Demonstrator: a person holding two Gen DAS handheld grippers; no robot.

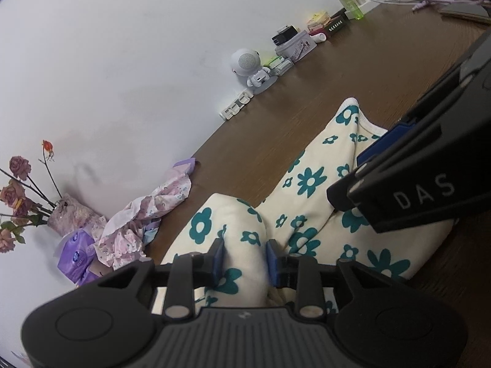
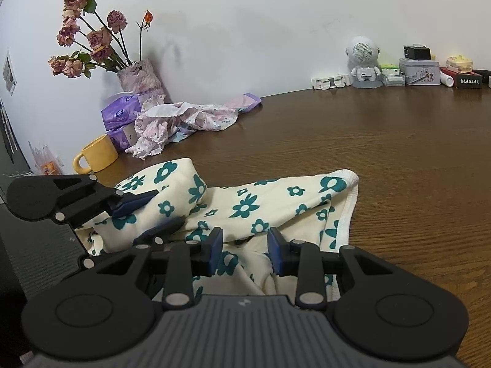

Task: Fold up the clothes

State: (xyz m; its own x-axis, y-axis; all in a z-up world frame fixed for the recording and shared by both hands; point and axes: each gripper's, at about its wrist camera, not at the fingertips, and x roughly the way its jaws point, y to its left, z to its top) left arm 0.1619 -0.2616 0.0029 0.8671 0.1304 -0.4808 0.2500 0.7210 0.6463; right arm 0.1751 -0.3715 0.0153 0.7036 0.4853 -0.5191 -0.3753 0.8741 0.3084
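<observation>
A cream garment with teal flowers [image 1: 310, 184] lies bunched on the brown table; it also shows in the right wrist view [image 2: 260, 202]. My left gripper [image 1: 245, 259] has its jaws part open around a raised fold of the garment, the cloth filling the gap. It appears in the right wrist view [image 2: 147, 211] at the left, astride that fold. My right gripper [image 2: 245, 253] is open just above the garment's near edge, with cloth between and below its blue pads. In the left wrist view it [image 1: 365, 165] comes in from the right over the garment.
A crumpled pink floral garment [image 2: 184, 119] lies at the back left beside purple tissue packs [image 2: 118, 113], a vase of dried roses [image 2: 139, 75] and a yellow mug [image 2: 96, 153]. A small robot speaker [image 2: 365, 61], tins and boxes line the wall. The brown table [image 2: 399, 153] stretches right.
</observation>
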